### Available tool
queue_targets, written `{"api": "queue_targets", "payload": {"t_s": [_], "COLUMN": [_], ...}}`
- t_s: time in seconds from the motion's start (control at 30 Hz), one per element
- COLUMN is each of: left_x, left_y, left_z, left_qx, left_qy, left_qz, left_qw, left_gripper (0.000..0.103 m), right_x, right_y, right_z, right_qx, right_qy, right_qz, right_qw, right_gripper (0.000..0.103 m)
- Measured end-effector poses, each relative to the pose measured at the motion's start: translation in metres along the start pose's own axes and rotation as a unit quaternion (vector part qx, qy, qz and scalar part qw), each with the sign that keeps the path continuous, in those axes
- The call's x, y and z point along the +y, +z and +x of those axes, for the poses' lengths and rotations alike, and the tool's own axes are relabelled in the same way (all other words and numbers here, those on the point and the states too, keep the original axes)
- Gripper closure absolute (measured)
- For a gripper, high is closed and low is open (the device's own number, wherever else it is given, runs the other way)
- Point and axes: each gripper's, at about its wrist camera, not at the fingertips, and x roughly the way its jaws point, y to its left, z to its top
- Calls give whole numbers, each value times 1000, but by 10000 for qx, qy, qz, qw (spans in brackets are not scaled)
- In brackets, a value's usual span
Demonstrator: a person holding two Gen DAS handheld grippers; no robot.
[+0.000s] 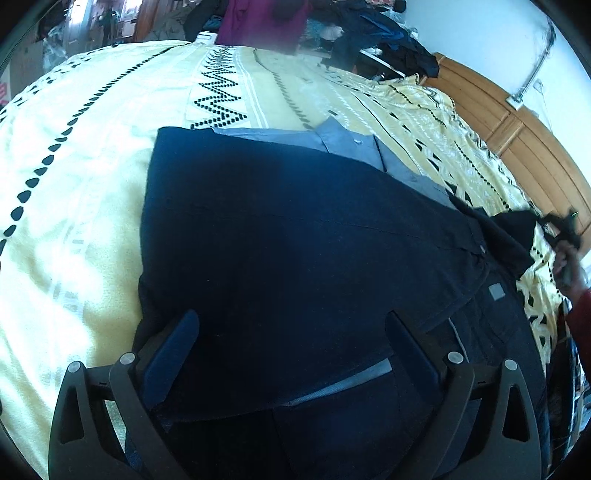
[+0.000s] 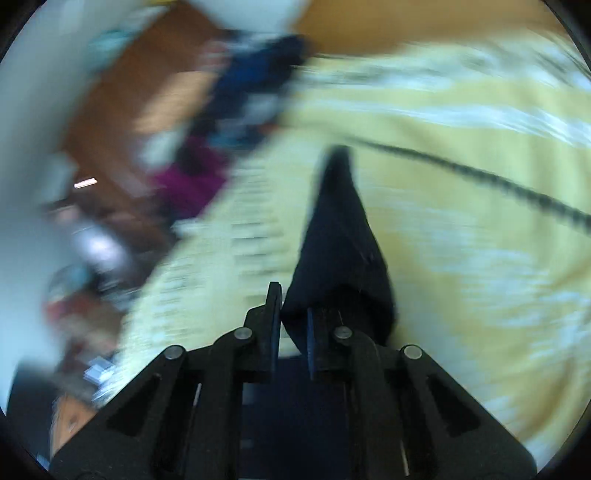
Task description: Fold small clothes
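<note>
A dark navy garment [image 1: 295, 229] with a pale blue-grey lining [image 1: 351, 142] lies spread on the yellow patterned bed cover [image 1: 92, 184]. My left gripper [image 1: 291, 347] is open wide at the garment's near edge, and the cloth runs between and over its fingers [image 1: 173, 354]. At the far right, a hand [image 1: 567, 266] in a red sleeve holds my right gripper [image 1: 565, 225], which lifts a corner of the garment. The right wrist view is motion-blurred; there my right gripper [image 2: 291, 317] is shut on a dark point of cloth [image 2: 340, 229] above the bed cover [image 2: 461, 184].
A wooden headboard [image 1: 517, 122] runs along the right side of the bed. A pile of dark clothes [image 1: 388, 37] and a purple garment [image 1: 258, 18] sit at the far end. Blurred furniture and clutter [image 2: 110, 166] fill the left of the right wrist view.
</note>
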Motion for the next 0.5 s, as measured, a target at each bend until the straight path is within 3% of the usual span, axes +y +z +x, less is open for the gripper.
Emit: {"api": "queue_targets", "payload": {"t_s": [0.13, 0.27, 0.37, 0.47, 0.5], "left_x": [13, 9, 12, 29, 36], "left_y": [9, 12, 10, -1, -6], "left_z": [-24, -71, -107, -136, -142], "left_qx": [-407, -1018, -1276, -1419, -1425], "left_qy": [-455, -650, -527, -364, -280], "left_qz": [-785, -894, -753, -819, -893], "left_qw": [9950, 9886, 9876, 9858, 9854], "left_gripper": [7, 7, 7, 7, 7], "right_x": [156, 267, 309, 326, 323], "right_y": [-39, -125, -203, -281, -297], "right_z": [28, 88, 132, 167, 167], "right_qx": [241, 945, 1680, 2748, 2922], "right_qy": [1387, 2163, 2332, 2095, 2077], "right_qz": [-658, -1055, -1178, -1429, -1457], "right_qw": [9878, 9660, 9505, 9274, 9221], "right_gripper": [92, 91, 88, 82, 82]}}
